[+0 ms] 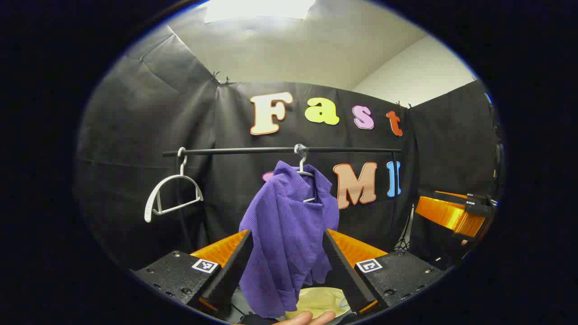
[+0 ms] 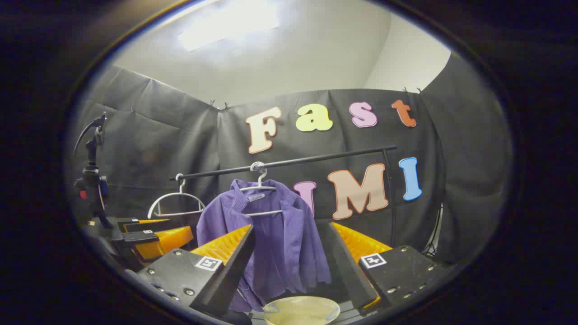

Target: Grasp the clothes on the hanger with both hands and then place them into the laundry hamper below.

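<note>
A purple shirt (image 1: 289, 230) hangs on a white hanger (image 2: 262, 189) from the far black rail (image 1: 280, 150). Both grippers (image 1: 287, 266) (image 2: 289, 266) have fingers spread apart, touching nothing. The cream hamper (image 2: 301, 310) below is cut off at the near edge

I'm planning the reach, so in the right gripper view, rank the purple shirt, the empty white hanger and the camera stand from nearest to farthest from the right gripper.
1. purple shirt: hanging straight ahead between the open fingers of the right gripper.
2. empty white hanger: on the rail, left of the shirt.
3. camera stand: far left edge.
</note>
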Motion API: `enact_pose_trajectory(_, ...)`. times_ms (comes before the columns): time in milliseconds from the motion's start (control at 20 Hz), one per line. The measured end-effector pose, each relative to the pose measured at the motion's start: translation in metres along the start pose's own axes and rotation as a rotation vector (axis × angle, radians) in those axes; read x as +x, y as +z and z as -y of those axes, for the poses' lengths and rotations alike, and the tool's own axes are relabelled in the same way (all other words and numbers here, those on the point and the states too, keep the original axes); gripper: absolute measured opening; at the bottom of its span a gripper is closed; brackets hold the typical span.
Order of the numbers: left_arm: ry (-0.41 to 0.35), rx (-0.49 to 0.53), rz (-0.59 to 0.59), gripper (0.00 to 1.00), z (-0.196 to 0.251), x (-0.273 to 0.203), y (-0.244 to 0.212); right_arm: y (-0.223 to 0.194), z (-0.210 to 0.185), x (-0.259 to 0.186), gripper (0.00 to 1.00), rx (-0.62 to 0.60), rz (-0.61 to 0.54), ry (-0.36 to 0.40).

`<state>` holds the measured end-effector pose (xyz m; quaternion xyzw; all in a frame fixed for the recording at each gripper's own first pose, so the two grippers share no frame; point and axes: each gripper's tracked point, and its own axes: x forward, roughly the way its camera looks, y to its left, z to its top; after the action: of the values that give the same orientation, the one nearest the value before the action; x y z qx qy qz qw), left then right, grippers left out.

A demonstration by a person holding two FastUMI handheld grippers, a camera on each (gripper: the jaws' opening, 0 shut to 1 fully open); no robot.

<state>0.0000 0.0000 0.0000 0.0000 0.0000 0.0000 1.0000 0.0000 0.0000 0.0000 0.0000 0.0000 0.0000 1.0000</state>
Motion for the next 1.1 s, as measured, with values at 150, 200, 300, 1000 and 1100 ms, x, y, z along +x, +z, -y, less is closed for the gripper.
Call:
enact_pose_trajectory(150,0.016,-0.001,0.009,0.92,0.001,0.003,-0.002,-0.003,0.000,-0.003,0.93,-0.007,-0.007,0.034)
enact_pose_trajectory(200,0.018,-0.008,0.007,0.92,0.002,0.004,-0.004,-0.005,0.005,-0.002,0.95,-0.014,-0.012,0.030)
enact_pose_trajectory(300,0.018,-0.012,0.000,0.92,0.004,0.007,-0.008,-0.010,0.013,0.000,0.99,-0.033,-0.024,0.017)
enact_pose_trajectory(1000,0.078,0.083,-0.006,0.94,0.017,0.059,-0.048,-0.051,0.009,0.062,0.96,-0.110,-0.033,0.153)
enact_pose_trajectory(1100,0.079,0.079,-0.026,0.95,0.031,0.070,-0.062,-0.063,0.022,0.076,0.96,-0.118,-0.051,0.131)
